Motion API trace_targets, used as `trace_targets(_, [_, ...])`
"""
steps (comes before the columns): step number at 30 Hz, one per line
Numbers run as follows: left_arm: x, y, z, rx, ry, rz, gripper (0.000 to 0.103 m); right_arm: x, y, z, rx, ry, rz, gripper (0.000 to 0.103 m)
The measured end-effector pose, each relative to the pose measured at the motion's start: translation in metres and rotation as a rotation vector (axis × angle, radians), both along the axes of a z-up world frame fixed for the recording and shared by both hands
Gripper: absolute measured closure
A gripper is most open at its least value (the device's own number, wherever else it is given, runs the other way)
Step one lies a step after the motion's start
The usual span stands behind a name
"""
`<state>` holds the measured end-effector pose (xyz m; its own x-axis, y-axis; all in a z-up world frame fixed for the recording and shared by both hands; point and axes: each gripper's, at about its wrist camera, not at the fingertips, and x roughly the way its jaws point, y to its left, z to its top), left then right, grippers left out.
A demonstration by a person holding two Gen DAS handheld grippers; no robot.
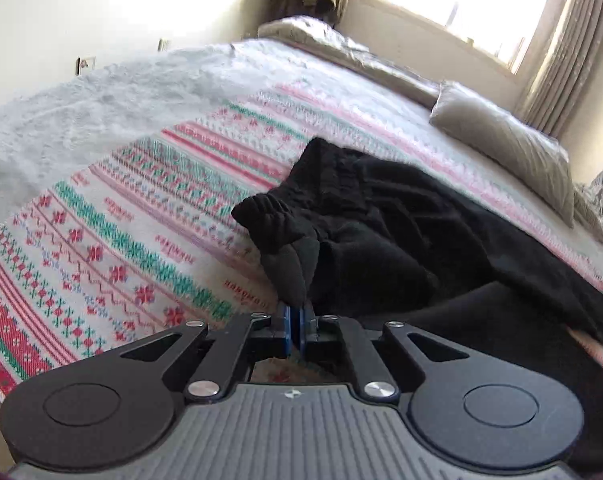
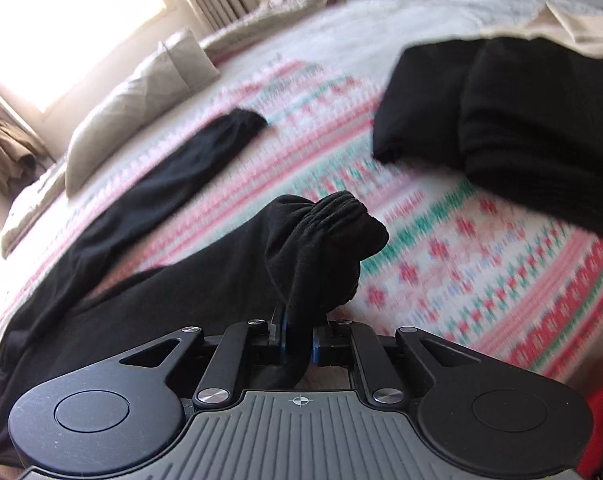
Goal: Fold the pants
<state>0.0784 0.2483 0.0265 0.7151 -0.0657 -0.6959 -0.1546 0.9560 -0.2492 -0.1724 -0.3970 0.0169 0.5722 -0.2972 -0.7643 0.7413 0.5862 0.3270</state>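
Both my grippers, left gripper and right gripper, are clamped on the black pants at their gathered elastic edge on the patterned blanket; grasp secured, next requires an even lift.

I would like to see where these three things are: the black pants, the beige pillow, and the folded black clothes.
black pants (image 1: 381, 216): left wrist view, on the crumpled upper part.
beige pillow (image 1: 509, 140): left wrist view, on its top face.
folded black clothes (image 2: 513, 120): right wrist view, on the top of the stack.
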Motion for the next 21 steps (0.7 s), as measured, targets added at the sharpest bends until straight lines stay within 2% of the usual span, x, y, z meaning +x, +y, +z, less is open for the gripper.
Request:
trace_targets(2, [0.008,-0.004,-0.019,0.029,0.067,-0.019,0.090,-0.007,-0.001,-0.008,0.030,0.041,-0.002,0.093])
trace_targets(4, [0.014,-0.008,-0.035,0.055,0.123,-0.038,0.088,-0.011,-0.003,-0.019,0.040,0.103,0.001,0.082])
trace_targets(6, [0.013,-0.008,-0.037,0.072,0.122,-0.044,0.084,-0.017,-0.003,-0.024,0.025,0.135,0.010,0.079])
trace_targets(8, [0.006,-0.010,-0.029,0.092,0.089,-0.039,0.071,-0.025,-0.006,-0.020,0.008,0.159,0.020,0.064])
trace_targets(9, [0.002,-0.012,-0.025,0.104,0.067,-0.036,0.062,-0.030,-0.007,-0.016,-0.015,0.181,0.011,0.046])
trace_targets(10, [0.000,-0.014,-0.021,0.116,0.045,-0.046,0.055,-0.034,-0.008,-0.011,-0.039,0.195,0.003,0.034])
trace_targets(12, [-0.006,-0.025,-0.010,0.138,0.004,-0.076,0.048,-0.045,-0.010,0.000,-0.083,0.175,-0.002,0.034])
trace_targets(16, [-0.017,-0.066,0.009,0.167,-0.071,-0.184,0.024,-0.057,-0.022,0.023,-0.080,0.065,-0.035,0.034])
trace_targets(17, [-0.019,-0.078,0.012,0.171,-0.087,-0.224,0.021,-0.055,-0.027,0.027,-0.082,0.044,-0.045,0.034])
trace_targets(21, [-0.028,-0.138,0.020,0.169,-0.142,-0.387,0.002,-0.038,-0.057,0.026,-0.015,0.009,-0.073,0.034])
